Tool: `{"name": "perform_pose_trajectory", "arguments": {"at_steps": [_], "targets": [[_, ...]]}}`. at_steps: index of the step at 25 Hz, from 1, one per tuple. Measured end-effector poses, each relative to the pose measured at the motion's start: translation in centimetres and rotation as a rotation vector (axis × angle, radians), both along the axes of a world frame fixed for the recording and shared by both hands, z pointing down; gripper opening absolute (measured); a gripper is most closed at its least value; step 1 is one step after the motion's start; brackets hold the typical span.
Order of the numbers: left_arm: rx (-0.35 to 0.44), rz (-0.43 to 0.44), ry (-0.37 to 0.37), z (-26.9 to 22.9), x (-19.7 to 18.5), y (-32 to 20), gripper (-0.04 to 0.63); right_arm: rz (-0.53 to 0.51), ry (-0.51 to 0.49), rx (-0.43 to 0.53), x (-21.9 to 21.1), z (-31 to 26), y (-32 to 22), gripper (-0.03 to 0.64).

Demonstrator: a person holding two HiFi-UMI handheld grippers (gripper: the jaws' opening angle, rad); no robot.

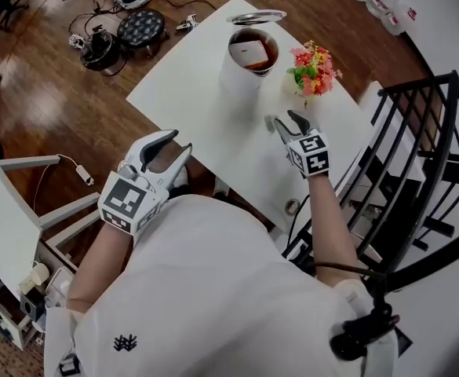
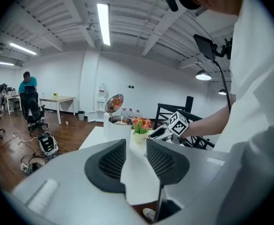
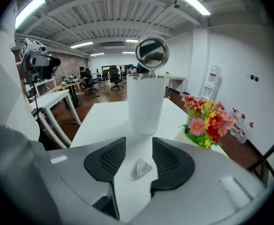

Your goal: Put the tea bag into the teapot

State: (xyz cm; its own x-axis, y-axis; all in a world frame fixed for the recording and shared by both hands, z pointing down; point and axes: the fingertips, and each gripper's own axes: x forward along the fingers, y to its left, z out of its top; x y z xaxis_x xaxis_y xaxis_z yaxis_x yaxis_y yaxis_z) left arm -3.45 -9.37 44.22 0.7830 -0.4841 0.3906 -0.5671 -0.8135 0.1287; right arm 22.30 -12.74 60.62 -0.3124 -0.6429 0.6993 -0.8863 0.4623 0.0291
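The white teapot (image 1: 249, 57) stands at the far end of the white table (image 1: 190, 93), its lid (image 1: 256, 16) swung open and brown tea inside. In the right gripper view a small white tea bag (image 3: 140, 168) lies on the table between the jaws of my right gripper (image 3: 139, 144), just short of the teapot (image 3: 147, 104). Neither pad touches the bag, and the gripper (image 1: 288, 122) is open. My left gripper (image 1: 179, 141) hangs open at the table's near edge with nothing in it (image 2: 136, 144).
A small pot of red and yellow flowers (image 1: 314, 71) stands right of the teapot, close to my right gripper. A black metal railing (image 1: 425, 155) runs along the table's right side. Cables and devices (image 1: 127, 30) lie on the wooden floor to the left.
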Motion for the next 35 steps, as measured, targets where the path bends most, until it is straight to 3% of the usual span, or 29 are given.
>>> {"name": "perform_pose_trajectory", "arguments": {"at_steps": [7, 12, 25, 35], "targets": [[-0.024, 0.009, -0.027, 0.7, -2.2, -2.4, 0.127, 0.032, 0.088, -0.189, 1.0, 9.3, -0.5, 0.178], [-0.034, -0.005, -0.038, 1.2, -3.5, -3.8, 0.127, 0.064, 0.117, -0.259, 1.5, 12.6, -0.8, 0.166], [-0.039, -0.003, -0.032, 1.6, -3.7, -5.8, 0.127, 0.104, 0.126, -0.25, 1.3, 13.2, -1.5, 0.084], [-0.039, 0.014, -0.025, 1.8, -2.8, -5.8, 0.127, 0.119, 0.118, -0.255, 1.4, 11.5, -1.0, 0.072]]}}
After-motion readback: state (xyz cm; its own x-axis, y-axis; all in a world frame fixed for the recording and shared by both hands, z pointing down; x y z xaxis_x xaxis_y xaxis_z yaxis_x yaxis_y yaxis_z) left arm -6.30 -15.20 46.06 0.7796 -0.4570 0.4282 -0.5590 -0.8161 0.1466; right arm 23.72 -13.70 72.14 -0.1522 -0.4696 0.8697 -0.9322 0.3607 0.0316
